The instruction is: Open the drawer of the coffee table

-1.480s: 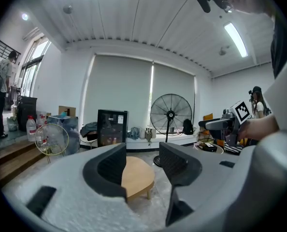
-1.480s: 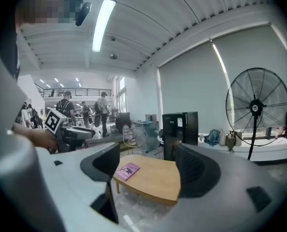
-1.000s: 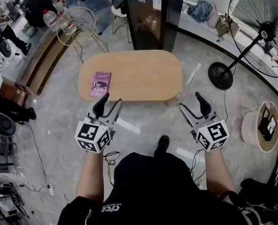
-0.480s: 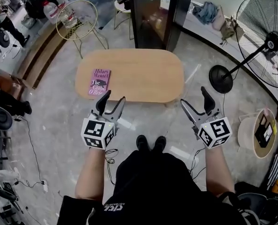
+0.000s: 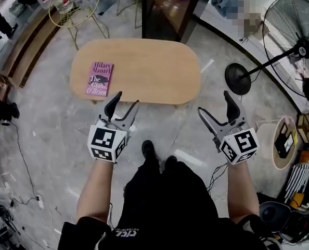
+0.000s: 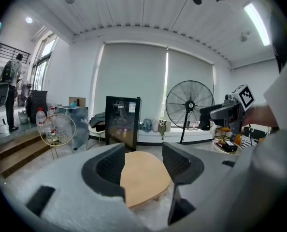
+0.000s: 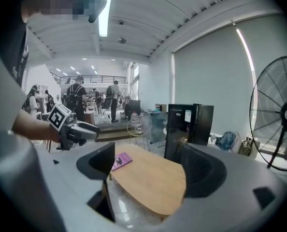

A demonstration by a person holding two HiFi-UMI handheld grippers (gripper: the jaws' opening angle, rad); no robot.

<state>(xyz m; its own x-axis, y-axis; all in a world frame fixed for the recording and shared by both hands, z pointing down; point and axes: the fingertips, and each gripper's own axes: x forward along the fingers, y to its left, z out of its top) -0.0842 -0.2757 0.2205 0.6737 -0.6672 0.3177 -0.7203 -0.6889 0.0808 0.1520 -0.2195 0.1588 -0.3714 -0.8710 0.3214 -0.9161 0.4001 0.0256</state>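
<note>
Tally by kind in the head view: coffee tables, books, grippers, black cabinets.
coffee table: 1
book: 1
black cabinet: 1
grippers: 2, left gripper and right gripper, jaws of both have just been opening, nothing between them
Total: 5

The right gripper [image 7: 150, 167] has its jaws wide apart; they have just been opening, and nothing sits between them. Past them lies the wooden coffee table [image 7: 150, 185], with a pink book [image 7: 121, 161] on its far left end. A black cabinet [image 7: 191, 124] stands behind the table, and a fan [image 7: 281, 115] stands at right.
</note>
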